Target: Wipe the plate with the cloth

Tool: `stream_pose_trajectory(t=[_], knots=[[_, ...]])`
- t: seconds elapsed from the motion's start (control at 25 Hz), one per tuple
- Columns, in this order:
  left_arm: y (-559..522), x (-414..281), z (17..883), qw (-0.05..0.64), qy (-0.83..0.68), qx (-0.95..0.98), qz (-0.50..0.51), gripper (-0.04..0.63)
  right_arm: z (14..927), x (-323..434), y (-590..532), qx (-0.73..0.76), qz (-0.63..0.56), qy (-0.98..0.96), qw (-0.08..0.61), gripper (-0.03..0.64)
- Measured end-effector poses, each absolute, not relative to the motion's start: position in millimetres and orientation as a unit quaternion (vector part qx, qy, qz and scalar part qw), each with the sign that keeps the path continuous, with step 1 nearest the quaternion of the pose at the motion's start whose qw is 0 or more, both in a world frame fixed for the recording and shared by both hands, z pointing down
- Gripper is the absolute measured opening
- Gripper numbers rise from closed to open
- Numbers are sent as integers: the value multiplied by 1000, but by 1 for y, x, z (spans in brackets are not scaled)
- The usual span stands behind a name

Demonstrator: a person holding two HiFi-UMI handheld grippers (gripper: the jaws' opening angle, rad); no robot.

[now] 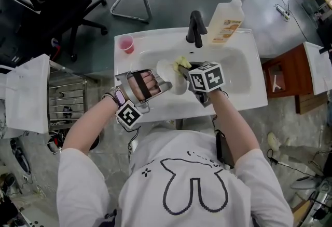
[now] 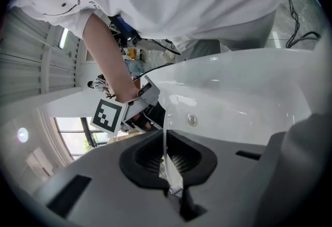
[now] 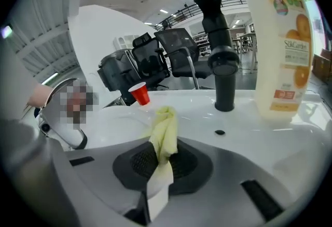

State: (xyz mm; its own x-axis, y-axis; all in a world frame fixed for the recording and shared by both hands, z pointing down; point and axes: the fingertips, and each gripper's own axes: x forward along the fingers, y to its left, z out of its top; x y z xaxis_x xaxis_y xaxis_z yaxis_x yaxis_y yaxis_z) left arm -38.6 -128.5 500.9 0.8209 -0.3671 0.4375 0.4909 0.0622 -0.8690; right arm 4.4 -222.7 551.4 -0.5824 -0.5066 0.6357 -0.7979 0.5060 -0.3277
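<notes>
I'm in the wiping step: my left gripper has its fingers pressed together on the rim of the plate, holding it tilted on edge over the sink. My right gripper has its fingers pinching the yellow cloth, which pokes out past their tips and lies against the plate's upper edge. Next, I judge, I should drag the cloth across the plate's face while my left fingers hold firm, since the rim grip is narrow and could slip. The left gripper view shows only the plate's rim edge-on between my fingers, nothing of its face or the cloth. The right gripper view shows the cloth bunched in my fingers, with the faucet, the soap bottle and a red cup beyond them. Only the head view shows cloth and plate meeting.
</notes>
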Motion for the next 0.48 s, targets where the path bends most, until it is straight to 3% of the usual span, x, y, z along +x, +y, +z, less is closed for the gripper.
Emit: stream_pose_trajectory(t=[0.32, 0.48], knots=[[-128, -38, 501, 724, -48, -623, -293, 18, 478, -21, -202, 338, 264, -892, 142, 49], [-124, -35, 501, 726, -56, -622, -287, 18, 464, -50, -184, 271, 231, -917, 179, 49]])
